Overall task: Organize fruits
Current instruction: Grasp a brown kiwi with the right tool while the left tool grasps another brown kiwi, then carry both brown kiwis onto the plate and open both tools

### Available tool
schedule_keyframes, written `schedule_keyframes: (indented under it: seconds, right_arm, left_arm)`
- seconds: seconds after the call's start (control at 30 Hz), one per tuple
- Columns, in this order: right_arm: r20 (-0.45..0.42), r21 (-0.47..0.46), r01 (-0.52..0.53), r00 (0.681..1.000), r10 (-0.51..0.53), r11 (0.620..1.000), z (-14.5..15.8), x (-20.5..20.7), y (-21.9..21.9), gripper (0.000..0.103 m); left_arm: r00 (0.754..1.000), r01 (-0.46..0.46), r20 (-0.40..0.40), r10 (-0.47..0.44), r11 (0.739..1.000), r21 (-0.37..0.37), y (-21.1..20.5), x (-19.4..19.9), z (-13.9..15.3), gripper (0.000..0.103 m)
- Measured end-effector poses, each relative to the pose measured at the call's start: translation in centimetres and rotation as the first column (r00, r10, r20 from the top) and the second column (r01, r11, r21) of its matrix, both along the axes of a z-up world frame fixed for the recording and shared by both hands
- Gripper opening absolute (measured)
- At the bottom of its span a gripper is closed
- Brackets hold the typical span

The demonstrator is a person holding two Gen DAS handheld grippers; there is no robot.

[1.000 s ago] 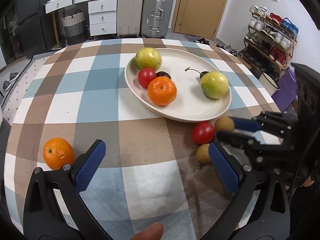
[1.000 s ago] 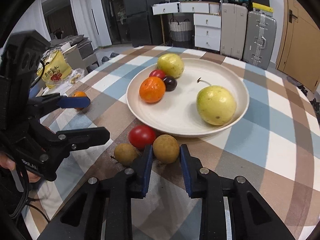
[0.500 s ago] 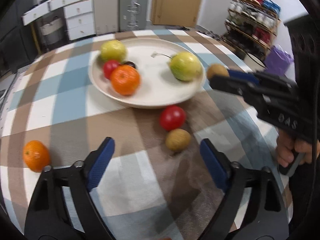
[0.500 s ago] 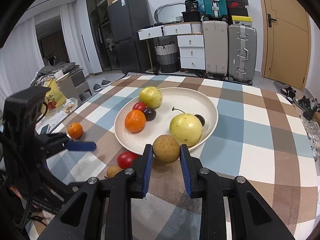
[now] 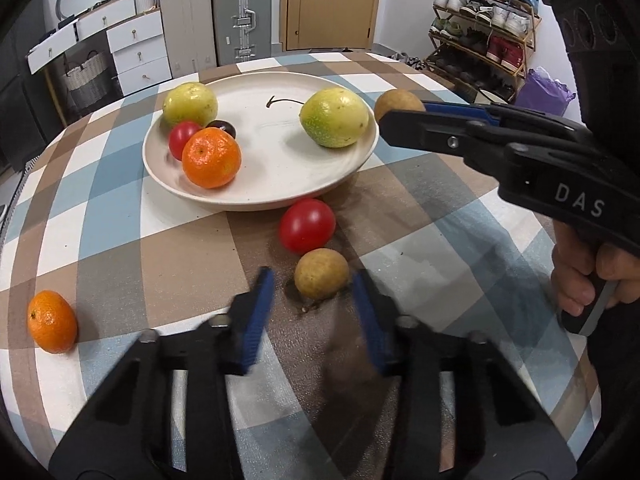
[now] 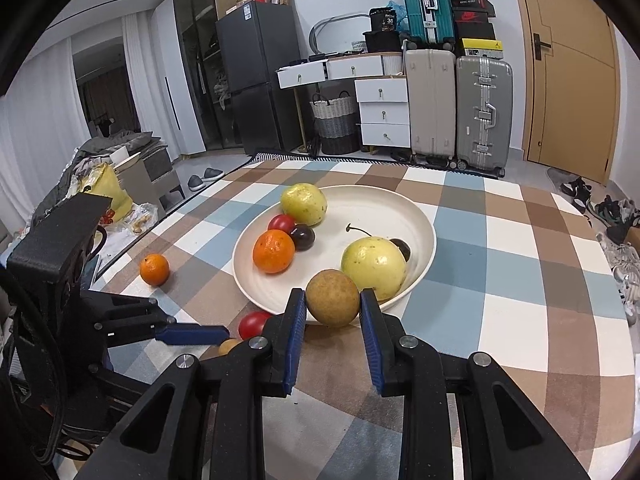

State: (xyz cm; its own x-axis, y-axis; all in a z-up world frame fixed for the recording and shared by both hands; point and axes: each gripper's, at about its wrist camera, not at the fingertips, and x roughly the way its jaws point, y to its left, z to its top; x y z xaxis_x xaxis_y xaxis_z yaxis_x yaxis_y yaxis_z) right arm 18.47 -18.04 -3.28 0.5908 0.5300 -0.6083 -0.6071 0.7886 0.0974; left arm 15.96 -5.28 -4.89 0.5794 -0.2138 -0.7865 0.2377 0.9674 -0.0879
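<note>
A cream plate (image 5: 280, 184) on the checked table holds two yellow-green fruits, an orange, a red tomato and dark cherries. My right gripper (image 6: 333, 306) is shut on a brown round fruit (image 6: 333, 298) and holds it in the air at the plate's near rim; it also shows in the left wrist view (image 5: 400, 110). My left gripper (image 5: 314, 296) is open, its blue fingers either side of a second brown fruit (image 5: 322, 274) on the table. A red tomato (image 5: 307, 225) lies just beyond it. A small orange (image 5: 52, 321) lies at the left.
Table edges fall away left and right. Suitcases (image 6: 460, 104), white drawers (image 6: 380, 116) and a fridge stand behind the table. A shoe rack (image 5: 480, 20) is at the right. The small orange also shows in the right wrist view (image 6: 154, 269).
My right gripper has lifted the brown fruit off the table up to the plate's rim. My left gripper has moved in around the second brown fruit and its fingers have narrowed.
</note>
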Motion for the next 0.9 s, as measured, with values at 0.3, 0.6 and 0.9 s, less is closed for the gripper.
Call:
schedule_keyframes:
  seconds: [0.3,0.6,0.9]
  right_arm:
    - [0.003,0.003,0.010,1.000,-0.010,1.000,0.0,0.1,-0.3,0.027]
    - [0.044,0.038,0.039,0.998,-0.041,0.998,0.7,-0.1,-1.0,0.027]
    - [0.062,0.085,0.046,0.997,-0.051,0.995,1.3,-0.2,-1.4,0.027]
  left_arm:
    - [0.999,0.012,0.034,-0.012,1.000,-0.011,0.2,-0.5,0.7,0.024]
    - [0.992,-0.052,0.110,0.059,0.997,-0.058,2.6,-1.1,2.8,0.024]
    - [0.981,-0.090,0.166,0.103,0.992,-0.085,3.7,-0.9,4.6,0.024]
